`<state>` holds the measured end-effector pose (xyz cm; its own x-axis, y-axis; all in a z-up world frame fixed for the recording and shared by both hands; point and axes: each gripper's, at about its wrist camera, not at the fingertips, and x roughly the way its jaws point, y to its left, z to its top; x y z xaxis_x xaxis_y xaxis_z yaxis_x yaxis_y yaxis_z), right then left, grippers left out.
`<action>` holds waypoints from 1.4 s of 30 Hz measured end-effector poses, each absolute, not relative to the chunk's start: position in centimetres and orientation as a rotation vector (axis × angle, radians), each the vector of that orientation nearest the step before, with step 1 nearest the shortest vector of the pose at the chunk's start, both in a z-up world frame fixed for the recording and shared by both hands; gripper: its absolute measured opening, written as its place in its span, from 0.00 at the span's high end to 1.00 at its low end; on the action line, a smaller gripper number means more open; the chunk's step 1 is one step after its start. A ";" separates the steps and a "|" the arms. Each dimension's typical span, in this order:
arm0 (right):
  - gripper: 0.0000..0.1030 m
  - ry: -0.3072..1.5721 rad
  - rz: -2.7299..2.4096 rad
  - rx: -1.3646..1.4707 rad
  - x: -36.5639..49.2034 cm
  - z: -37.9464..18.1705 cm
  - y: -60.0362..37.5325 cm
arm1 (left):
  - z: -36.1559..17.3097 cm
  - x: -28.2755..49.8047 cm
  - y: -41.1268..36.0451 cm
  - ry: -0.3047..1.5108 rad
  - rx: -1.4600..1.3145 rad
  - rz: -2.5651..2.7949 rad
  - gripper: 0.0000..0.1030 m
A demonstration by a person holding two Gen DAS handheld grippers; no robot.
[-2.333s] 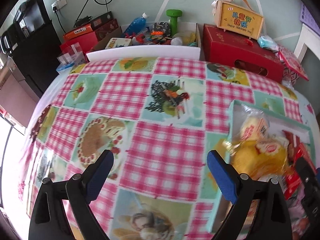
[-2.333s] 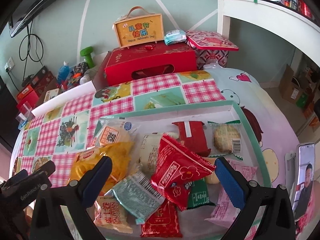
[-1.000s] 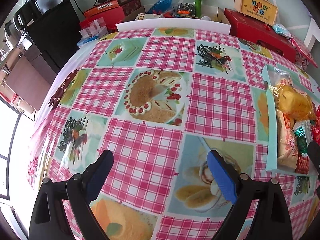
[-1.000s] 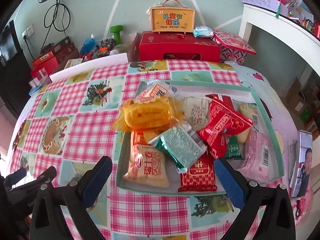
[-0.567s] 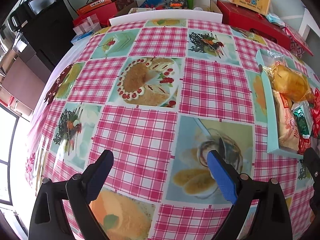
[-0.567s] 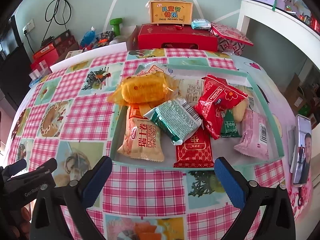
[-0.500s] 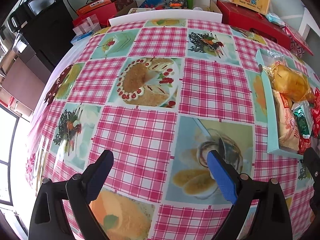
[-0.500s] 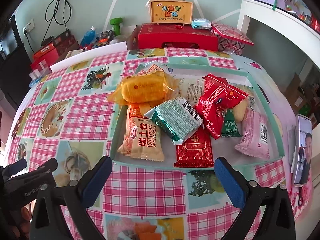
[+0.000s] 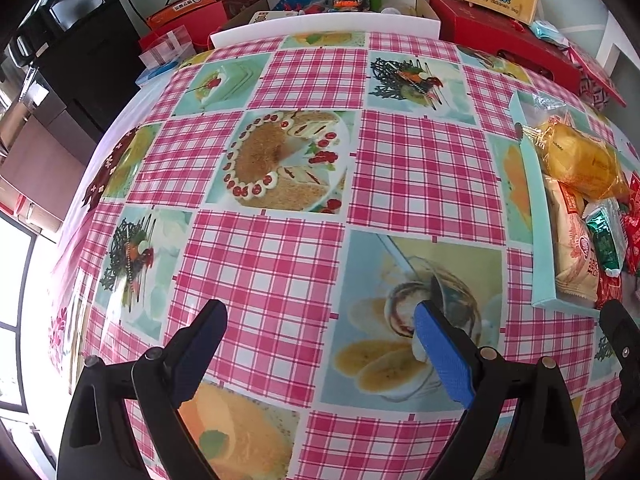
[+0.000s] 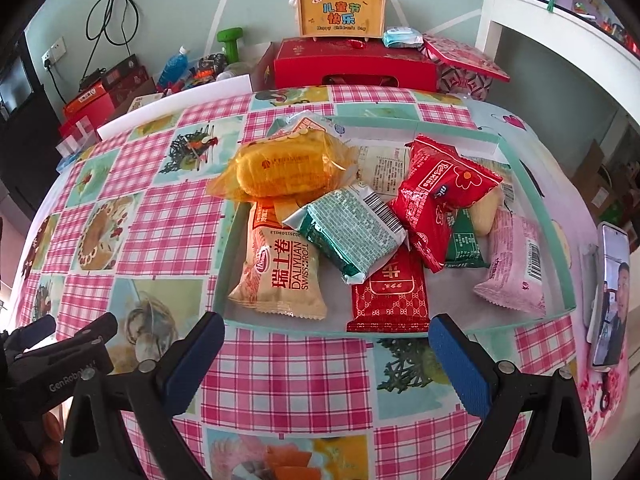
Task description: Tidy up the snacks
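A shallow mint-green tray (image 10: 536,200) on the checked tablecloth holds several snack packs: an orange bag (image 10: 288,168), a beige Swiss-roll pack (image 10: 284,276), a green pack (image 10: 352,236), red packs (image 10: 440,188) and a pink one (image 10: 516,264). My right gripper (image 10: 326,354) hovers open just in front of the tray's near rim, holding nothing. My left gripper (image 9: 320,340) is open and empty over bare tablecloth, left of the tray (image 9: 536,224). The left gripper's black body (image 10: 60,352) shows at the right wrist view's lower left.
A phone (image 10: 610,296) lies at the table's right edge. Behind the table stand a red gift box (image 10: 352,66), an orange carry box (image 10: 340,14), a patterned tin (image 10: 464,68) and a cluttered cardboard box with a green dumbbell (image 10: 230,40). A black cabinet (image 9: 80,52) stands left.
Both views pulled back from the tray between the oldest frames and a second ago. Over the last half second nothing visibly moved; both grippers stay open.
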<state>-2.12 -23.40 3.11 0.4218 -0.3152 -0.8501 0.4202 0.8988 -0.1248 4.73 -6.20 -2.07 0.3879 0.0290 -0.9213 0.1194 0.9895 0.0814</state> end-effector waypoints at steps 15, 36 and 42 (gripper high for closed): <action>0.00 1.052 -0.468 0.107 -1.9 2.7 -23.3 | -2.1 4.7 -6.2 1.176 0.138 -0.062 0.08; 0.00 1.057 -0.471 0.111 -2.0 2.6 -23.5 | -2.2 4.7 -6.3 1.176 0.140 -0.060 0.08; 0.00 1.057 -0.471 0.111 -2.0 2.6 -23.5 | -2.2 4.7 -6.3 1.177 0.141 -0.060 0.08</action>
<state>-2.01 -23.49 2.56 0.4022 -0.3198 -0.8579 0.4244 0.8954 -0.1348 4.71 -6.28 -2.20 0.3835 0.0267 -0.9232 0.1210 0.9895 0.0789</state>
